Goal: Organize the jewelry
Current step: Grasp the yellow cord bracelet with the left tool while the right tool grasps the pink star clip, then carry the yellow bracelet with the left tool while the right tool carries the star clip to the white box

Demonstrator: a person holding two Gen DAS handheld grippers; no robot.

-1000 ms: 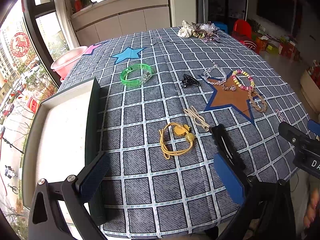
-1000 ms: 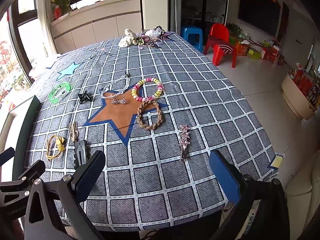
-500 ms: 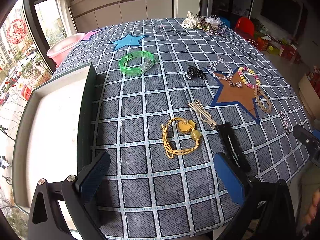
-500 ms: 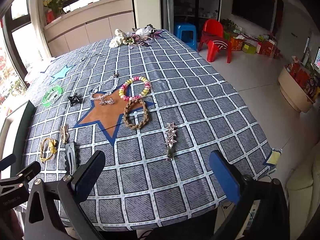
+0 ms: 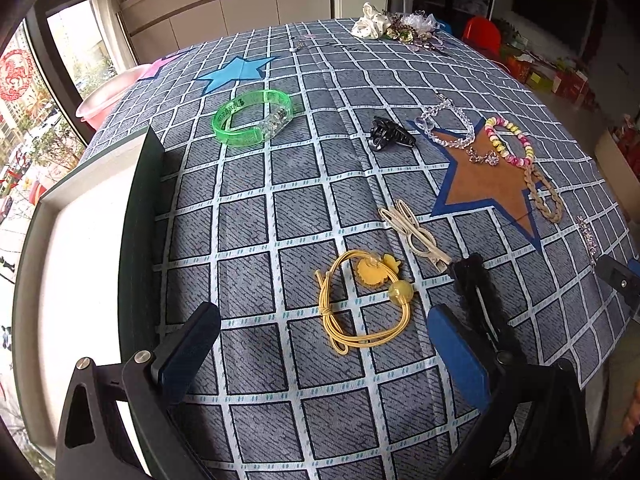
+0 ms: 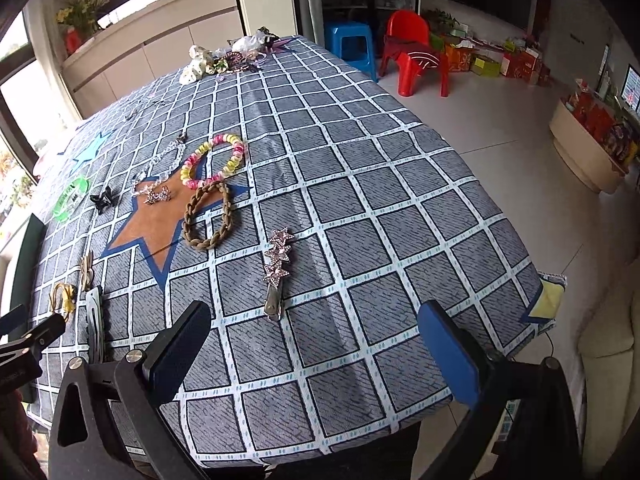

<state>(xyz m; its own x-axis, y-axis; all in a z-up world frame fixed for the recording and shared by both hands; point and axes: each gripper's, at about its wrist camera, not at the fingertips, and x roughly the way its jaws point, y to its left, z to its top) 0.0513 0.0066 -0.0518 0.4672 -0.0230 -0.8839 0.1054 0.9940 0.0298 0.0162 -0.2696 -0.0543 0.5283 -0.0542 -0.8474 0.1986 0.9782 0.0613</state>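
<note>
**Both claws spread wide, jewelry loose on cloth**

Far left: tray [image 5: 80, 264] at table edge, dark wall facing the checked cloth [image 5: 256, 224]. L gripper [image 5: 320, 344] jaws wide apart, gripping nothing; yellow hair tie [image 5: 362, 300] lies on cloth betw. its fingers. Green bangle [image 5: 252, 118] further back. Cream clip [image 5: 416, 236] just right of the tie, black clip [image 5: 480, 296] beside right finger. Beaded bracelet [image 6: 214, 160] & braided band [image 6: 208, 216] overlap brown star [image 6: 158, 220]. R gripper [image 6: 316, 356] also wide apart, empty; star hairpin [image 6: 276, 268] just ahead of it.
</note>
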